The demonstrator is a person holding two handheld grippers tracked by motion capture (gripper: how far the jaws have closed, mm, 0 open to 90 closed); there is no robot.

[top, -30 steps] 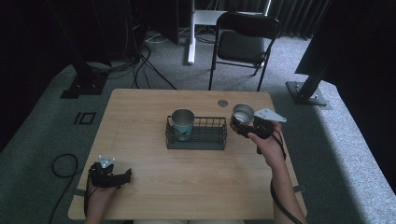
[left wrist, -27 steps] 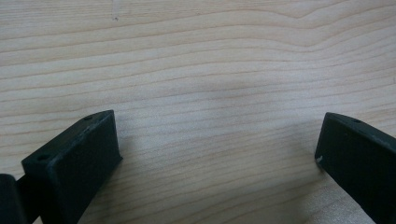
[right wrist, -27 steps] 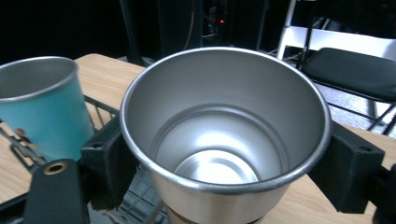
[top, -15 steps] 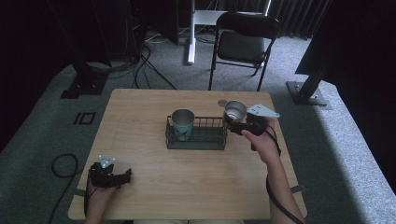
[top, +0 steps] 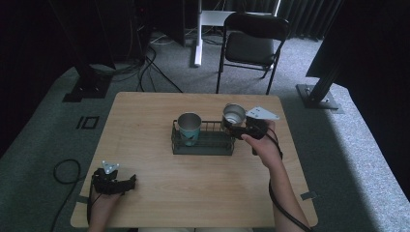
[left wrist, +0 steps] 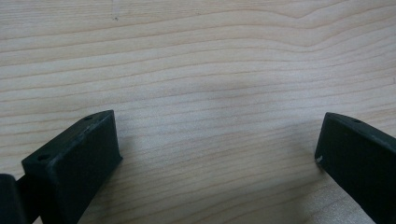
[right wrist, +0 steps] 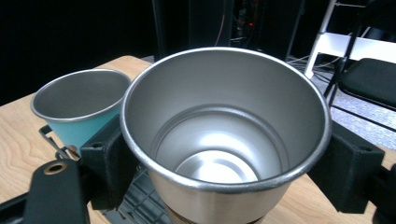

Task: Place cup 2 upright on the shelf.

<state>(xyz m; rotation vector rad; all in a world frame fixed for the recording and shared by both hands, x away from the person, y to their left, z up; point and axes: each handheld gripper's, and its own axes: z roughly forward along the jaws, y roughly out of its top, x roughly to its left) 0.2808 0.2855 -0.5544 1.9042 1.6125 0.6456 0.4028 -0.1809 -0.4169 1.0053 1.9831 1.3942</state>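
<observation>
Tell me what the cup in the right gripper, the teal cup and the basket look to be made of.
Silver cup: probably stainless steel, brushed, with a soft sheen and a rolled rim. Teal cup: likely metal too, with the same grey inside, and teal coating outside. Basket: seemingly dark coated wire, with thin bars and open sides.

Basket (top: 203,144) sitting mid-table (top: 145,111), one cup (top: 189,127) standing in its left end. Second cup (top: 234,115) up over the basket's right end, clamped in the right gripper (top: 241,130). Left gripper (top: 126,183) way off at the near left corner, resting on the table. Chair (top: 251,46) behind the far edge.
</observation>
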